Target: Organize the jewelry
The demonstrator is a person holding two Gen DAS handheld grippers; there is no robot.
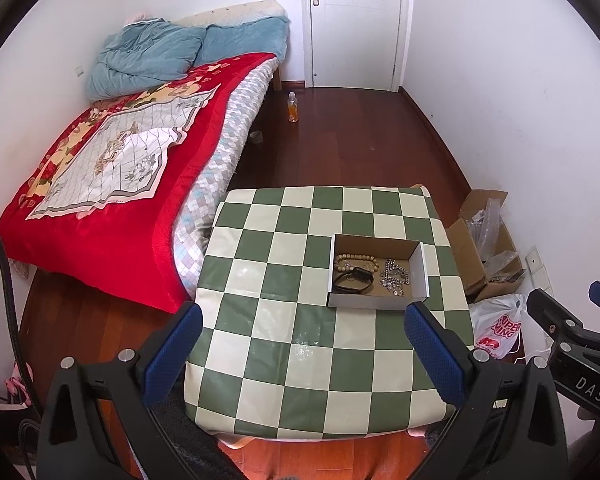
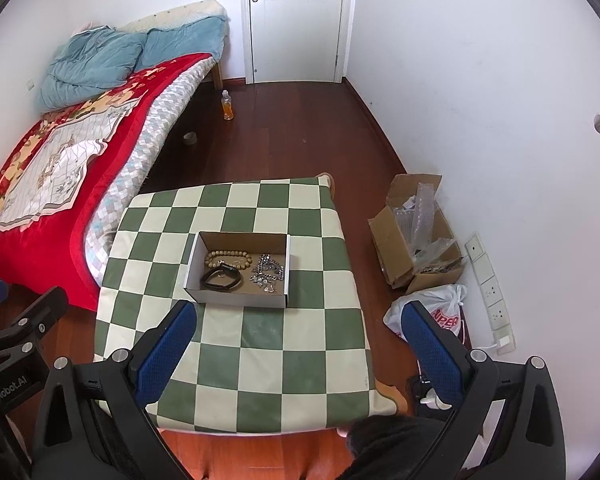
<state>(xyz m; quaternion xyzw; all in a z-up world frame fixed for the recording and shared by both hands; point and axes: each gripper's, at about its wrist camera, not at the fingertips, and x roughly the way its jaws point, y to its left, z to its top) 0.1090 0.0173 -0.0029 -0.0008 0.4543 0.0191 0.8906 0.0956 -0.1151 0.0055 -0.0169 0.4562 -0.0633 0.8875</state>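
A shallow cardboard box [image 1: 419, 272] [image 2: 194, 262] sits on the green-and-cream checkered table [image 1: 292, 344] [image 2: 260, 344]. Inside lie a wooden bead bracelet [image 1: 356, 259] [image 2: 226, 255], a black band [image 1: 352, 282] [image 2: 222, 276] and a heap of silver chain [image 1: 396, 276] [image 2: 268, 270]. My left gripper [image 1: 304, 332] hovers open above the table's near half, short of the box, nothing between its blue pads. My right gripper [image 2: 300, 328] is open too, held above the table's near right side. The right gripper's black body also shows at the right edge of the left wrist view.
A bed with a red blanket [image 1: 112, 184] [image 2: 40, 168] stands left of the table. An open cardboard carton [image 1: 484, 256] [image 2: 416, 232] and a white plastic bag [image 1: 496, 328] [image 2: 444, 308] lie on the wooden floor to the right. A bottle [image 1: 293, 107] [image 2: 227, 105] stands near the door.
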